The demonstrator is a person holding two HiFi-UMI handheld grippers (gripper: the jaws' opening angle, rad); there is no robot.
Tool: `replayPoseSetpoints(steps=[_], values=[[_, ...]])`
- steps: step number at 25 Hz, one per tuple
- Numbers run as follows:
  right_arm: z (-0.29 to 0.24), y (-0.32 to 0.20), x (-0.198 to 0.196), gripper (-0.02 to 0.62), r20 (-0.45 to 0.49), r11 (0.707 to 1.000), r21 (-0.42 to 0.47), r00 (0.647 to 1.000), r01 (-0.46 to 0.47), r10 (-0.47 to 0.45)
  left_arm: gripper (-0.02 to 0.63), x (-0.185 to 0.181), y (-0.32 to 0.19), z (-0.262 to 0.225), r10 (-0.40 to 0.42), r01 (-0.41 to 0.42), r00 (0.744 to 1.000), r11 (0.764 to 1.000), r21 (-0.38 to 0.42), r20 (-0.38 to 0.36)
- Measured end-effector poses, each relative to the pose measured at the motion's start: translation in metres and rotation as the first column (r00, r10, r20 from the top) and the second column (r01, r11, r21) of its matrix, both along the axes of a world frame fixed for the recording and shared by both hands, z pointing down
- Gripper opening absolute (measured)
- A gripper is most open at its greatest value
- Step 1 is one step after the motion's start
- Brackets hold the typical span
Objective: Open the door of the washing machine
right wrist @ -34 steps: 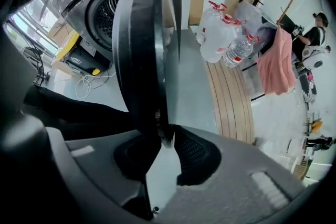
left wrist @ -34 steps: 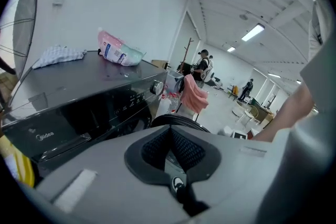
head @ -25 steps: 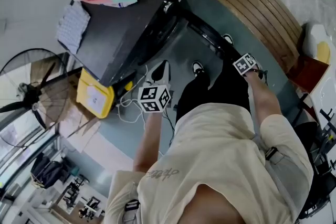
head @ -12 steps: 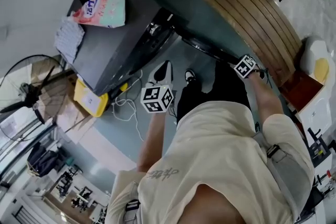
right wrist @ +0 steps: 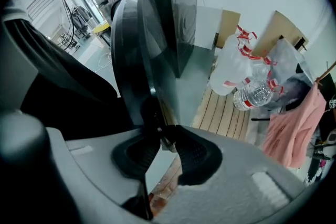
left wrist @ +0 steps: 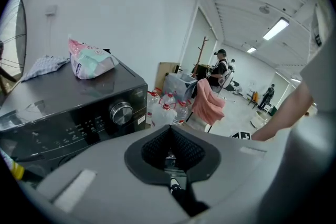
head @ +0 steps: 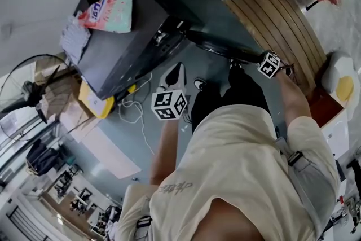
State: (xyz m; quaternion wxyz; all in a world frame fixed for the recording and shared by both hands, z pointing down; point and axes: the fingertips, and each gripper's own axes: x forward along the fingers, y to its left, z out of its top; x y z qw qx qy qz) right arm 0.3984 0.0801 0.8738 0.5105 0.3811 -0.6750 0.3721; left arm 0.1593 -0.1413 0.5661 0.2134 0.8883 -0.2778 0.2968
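Black door [right wrist: 139, 50] stands swung well out from the washing machine [left wrist: 73, 113]; right gripper [right wrist: 165, 139] pinches its rim, jaws having just opened slightly; pull along the hinge's arc; left gripper [left wrist: 169, 155] closed, empty.

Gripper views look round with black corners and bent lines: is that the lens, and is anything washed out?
Left gripper view: yes, a wide-angle lens; ceiling lines bow, the ceiling light glares white, the washing machine is sharp. Right gripper view: same round frame; the door looms close, dark and glossy. Head view: the wooden slats curve too.
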Motion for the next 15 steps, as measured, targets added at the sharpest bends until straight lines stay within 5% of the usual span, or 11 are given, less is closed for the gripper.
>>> replayPoseSetpoints(steps=[15], values=[[-0.003, -0.091, 0.106, 0.098, -0.102, 0.987, 0.015, 0.982, 0.158, -0.156, 0.016, 0.013, -0.030, -0.002, -0.178, 0.178, 0.984, 0.984, -0.016, 0.027]])
